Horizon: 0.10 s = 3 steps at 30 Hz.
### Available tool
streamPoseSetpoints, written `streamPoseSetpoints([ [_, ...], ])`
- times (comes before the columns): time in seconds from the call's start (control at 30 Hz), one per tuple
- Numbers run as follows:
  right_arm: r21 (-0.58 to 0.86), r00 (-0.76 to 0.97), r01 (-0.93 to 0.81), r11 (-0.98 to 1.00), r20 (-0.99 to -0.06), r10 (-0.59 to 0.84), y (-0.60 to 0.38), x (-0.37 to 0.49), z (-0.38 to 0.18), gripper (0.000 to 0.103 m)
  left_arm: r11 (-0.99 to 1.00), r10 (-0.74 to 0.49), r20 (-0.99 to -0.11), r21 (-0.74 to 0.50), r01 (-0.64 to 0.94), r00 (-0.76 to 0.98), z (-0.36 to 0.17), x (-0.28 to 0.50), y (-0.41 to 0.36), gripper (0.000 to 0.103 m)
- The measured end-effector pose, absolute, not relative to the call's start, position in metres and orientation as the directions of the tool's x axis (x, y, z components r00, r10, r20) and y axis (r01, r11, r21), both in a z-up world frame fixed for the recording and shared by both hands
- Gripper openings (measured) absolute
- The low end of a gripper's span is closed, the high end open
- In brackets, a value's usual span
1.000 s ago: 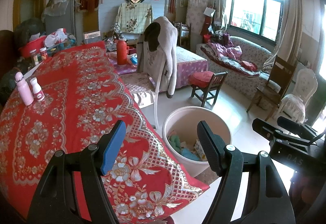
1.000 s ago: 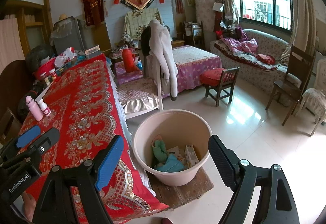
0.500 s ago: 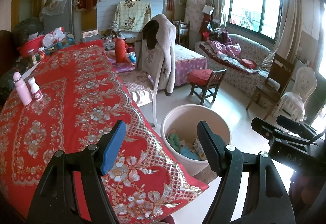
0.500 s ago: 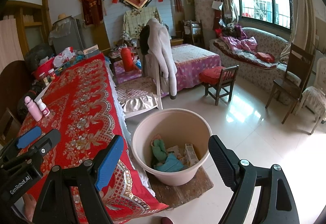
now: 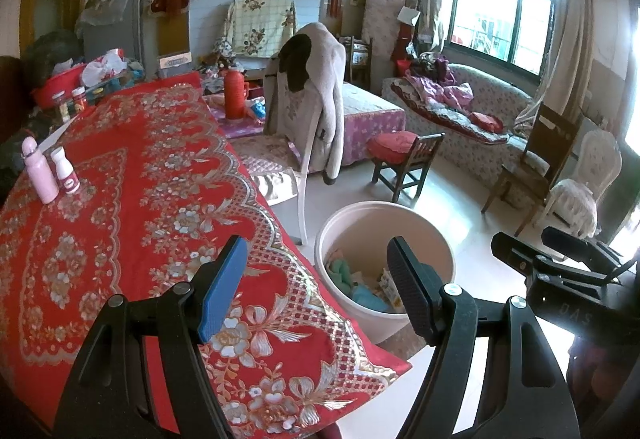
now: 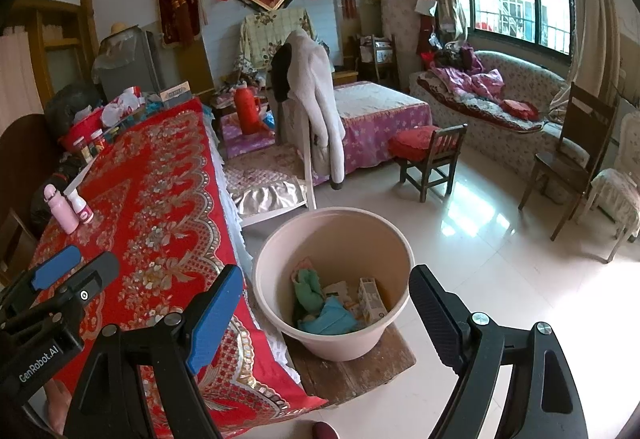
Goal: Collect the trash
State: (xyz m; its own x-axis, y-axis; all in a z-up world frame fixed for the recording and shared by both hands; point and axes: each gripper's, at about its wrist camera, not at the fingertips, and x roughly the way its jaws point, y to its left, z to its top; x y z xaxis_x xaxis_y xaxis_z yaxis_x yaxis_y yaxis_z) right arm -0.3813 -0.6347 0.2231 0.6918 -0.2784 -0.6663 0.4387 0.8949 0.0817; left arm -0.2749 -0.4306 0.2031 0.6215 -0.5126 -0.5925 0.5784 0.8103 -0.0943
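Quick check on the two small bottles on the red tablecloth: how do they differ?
The pink bottle is taller than the white bottle. The pink bottle is pink all over with a rounded cap; the white bottle is white with a red label and a flatter cap. In the left wrist view the pink bottle stands left of the white one. Both stand upright, close together, on the red tablecloth.

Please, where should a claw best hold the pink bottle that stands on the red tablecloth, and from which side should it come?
Grip the pink bottle around its straight body, below the rounded cap. It stands upright, so a level approach from the near side seems best. The white bottle stands close on its right, so one finger must probably slip between them. Both claws are open and empty.
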Motion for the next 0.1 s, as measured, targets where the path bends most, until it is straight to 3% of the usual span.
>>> streamPoseSetpoints([
  [0.1,0.071,0.687,0.428,0.901,-0.673,-0.274,-0.6310,-0.3745,0.2232,0.083,0.818,-0.507,-0.600,-0.111,0.564,0.619,0.2003,-0.2686,-0.4262,0.072],
])
